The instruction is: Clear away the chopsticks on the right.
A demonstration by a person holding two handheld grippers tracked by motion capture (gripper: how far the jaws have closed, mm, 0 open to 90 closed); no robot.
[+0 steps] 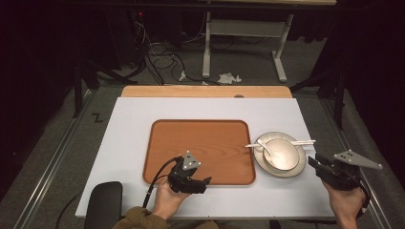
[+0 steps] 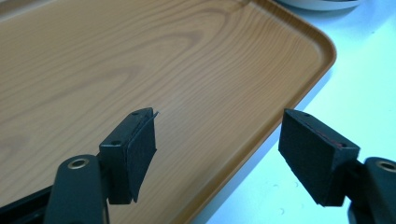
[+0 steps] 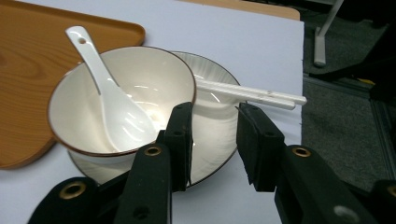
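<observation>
Right of the tray (image 1: 157, 143), on the white table (image 1: 129, 114) | we found plate (image 1: 297, 168), bowl (image 1: 282, 155), spoon (image 1: 264, 146) stacked: glazed, slick, brittle; we judged the plate rim safest | right gripper (image 3: 215, 140) half-open at that rim, holding nothing; left gripper (image 2: 217, 154) wide, empty, over tray edge | right gripper view showed chopsticks (image 3: 252, 93) across the plate.

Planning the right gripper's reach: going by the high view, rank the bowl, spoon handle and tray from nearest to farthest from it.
From the right gripper:
1. Bowl, just left of it, on the plate.
2. Spoon handle, sticking out past the bowl's far-left rim.
3. Tray, farthest left.
</observation>
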